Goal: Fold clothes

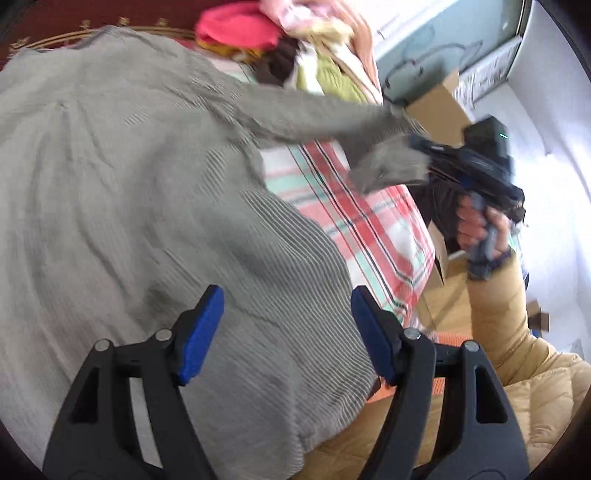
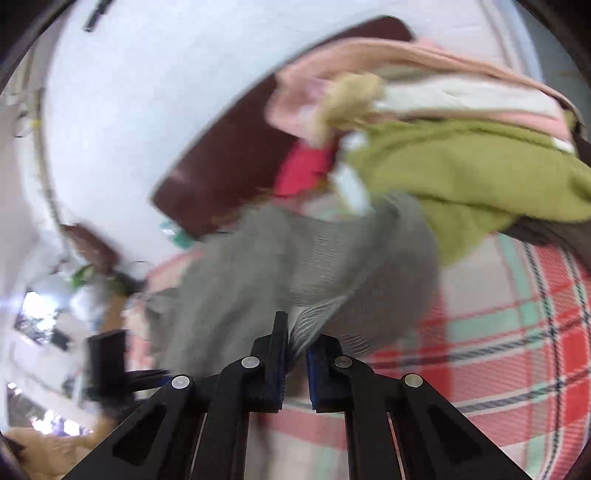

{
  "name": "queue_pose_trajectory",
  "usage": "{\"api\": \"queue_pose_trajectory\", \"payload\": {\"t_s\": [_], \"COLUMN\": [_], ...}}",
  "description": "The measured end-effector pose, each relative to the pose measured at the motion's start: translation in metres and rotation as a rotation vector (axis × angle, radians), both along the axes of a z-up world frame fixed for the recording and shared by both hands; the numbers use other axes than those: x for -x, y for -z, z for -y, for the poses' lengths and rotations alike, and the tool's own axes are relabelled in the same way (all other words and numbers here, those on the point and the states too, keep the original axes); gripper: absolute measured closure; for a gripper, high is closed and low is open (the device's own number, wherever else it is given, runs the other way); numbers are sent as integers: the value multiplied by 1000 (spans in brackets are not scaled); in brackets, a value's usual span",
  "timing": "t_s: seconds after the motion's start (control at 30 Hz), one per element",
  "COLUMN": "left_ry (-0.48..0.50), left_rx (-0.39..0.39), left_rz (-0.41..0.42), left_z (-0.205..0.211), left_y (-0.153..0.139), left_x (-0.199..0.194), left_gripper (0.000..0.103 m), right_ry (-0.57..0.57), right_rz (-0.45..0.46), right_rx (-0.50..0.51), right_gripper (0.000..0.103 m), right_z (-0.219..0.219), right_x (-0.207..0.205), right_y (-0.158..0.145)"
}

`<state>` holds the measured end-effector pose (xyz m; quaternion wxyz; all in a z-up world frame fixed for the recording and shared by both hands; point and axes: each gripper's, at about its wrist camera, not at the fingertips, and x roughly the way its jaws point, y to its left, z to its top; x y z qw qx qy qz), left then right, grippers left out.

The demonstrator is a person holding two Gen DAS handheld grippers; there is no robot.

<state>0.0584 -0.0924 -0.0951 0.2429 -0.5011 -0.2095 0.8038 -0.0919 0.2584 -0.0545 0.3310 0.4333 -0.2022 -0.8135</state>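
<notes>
A grey ribbed sweater (image 1: 122, 177) lies spread over a bed with a red, white and mint plaid sheet (image 1: 354, 221). My left gripper (image 1: 287, 317) hovers open just above the sweater's body, nothing between its blue pads. My right gripper (image 1: 424, 155) is shut on the cuff of the sweater's sleeve (image 1: 310, 114), holding it lifted and stretched out past the bed's right side. In the right wrist view the ribbed cuff (image 2: 310, 325) is pinched between the right gripper (image 2: 295, 350), and the grey sleeve (image 2: 295, 258) trails away toward the pile.
A heap of clothes sits at the head of the bed: pink (image 1: 236, 26), olive green (image 2: 461, 177), peach and cream pieces. A dark red headboard (image 2: 229, 158) stands behind. Cardboard boxes (image 1: 439, 107) are on the floor to the bed's right. A tan padded sleeve (image 1: 509, 332) holds the right gripper.
</notes>
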Motion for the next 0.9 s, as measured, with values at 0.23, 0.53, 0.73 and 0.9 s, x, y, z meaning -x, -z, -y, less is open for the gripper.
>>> {"api": "queue_pose_trajectory", "payload": {"t_s": [0.23,0.53,0.73,0.9], "left_ry": [-82,-248,-375,-432], "left_rx": [-31,-21,62,126], "left_rz": [-67,-125,-73,-41], "left_z": [60,153,210,234], "left_y": [-16,-24,-3,14], "left_x": [-4,-20,-22,-8], "left_gripper": [31,30,30,30], "right_ry": [-179,-460,-590,-575], "right_rz": [-124,-55,79,182], "right_rx": [-31,-150,-222,-292], "right_gripper": [95,95,94,68], "right_z": [110,326,431,463], "right_x": [11,65,81,85], "right_y": [-82,-83,-17,33]}}
